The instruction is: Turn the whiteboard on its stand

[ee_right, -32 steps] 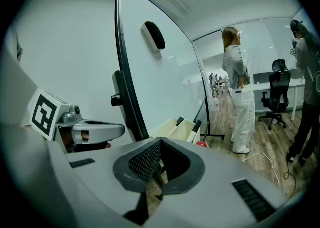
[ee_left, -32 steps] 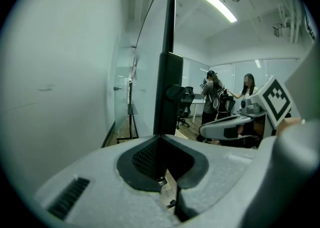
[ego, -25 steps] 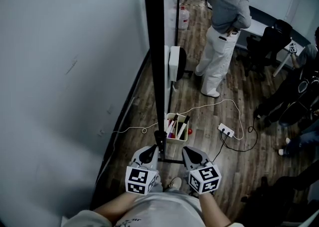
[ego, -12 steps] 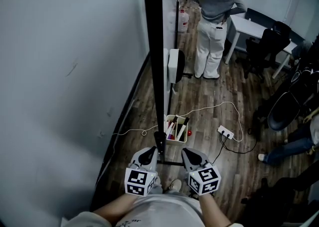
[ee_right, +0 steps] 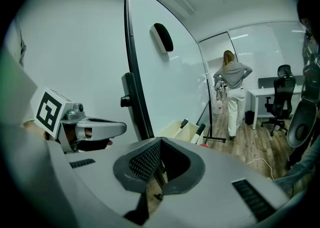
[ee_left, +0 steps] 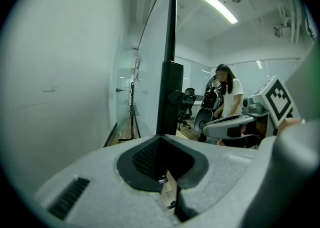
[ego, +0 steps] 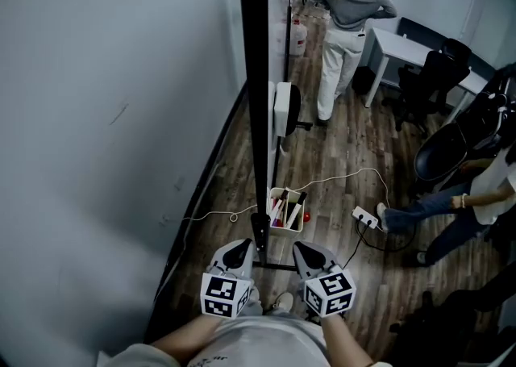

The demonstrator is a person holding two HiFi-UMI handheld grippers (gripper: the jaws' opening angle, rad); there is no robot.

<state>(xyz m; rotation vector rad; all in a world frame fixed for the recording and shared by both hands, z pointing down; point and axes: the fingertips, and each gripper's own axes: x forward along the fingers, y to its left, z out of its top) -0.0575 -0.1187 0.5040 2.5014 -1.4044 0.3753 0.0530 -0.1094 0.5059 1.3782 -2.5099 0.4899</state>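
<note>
- tall white whiteboard in a black frame point(ego: 256, 75): seen edge-on, top cut off by the head view's upper edge.
- cream open box of pens point(ego: 285, 209) on the wooden floor: contents too small to tell apart.
- person in white top and jeans point(ego: 476, 204): cut off at the right edge.

The person in the grey top point(ego: 348, 2) has walked further off and now stands with their back to us by the white desk point(ego: 407, 44). On the right, a person in jeans point(ego: 451, 212) has come into view, one shoe point(ego: 382, 218) just beside the power strip point(ego: 364, 214). The black chair point(ego: 446, 150) has shifted too.
</note>
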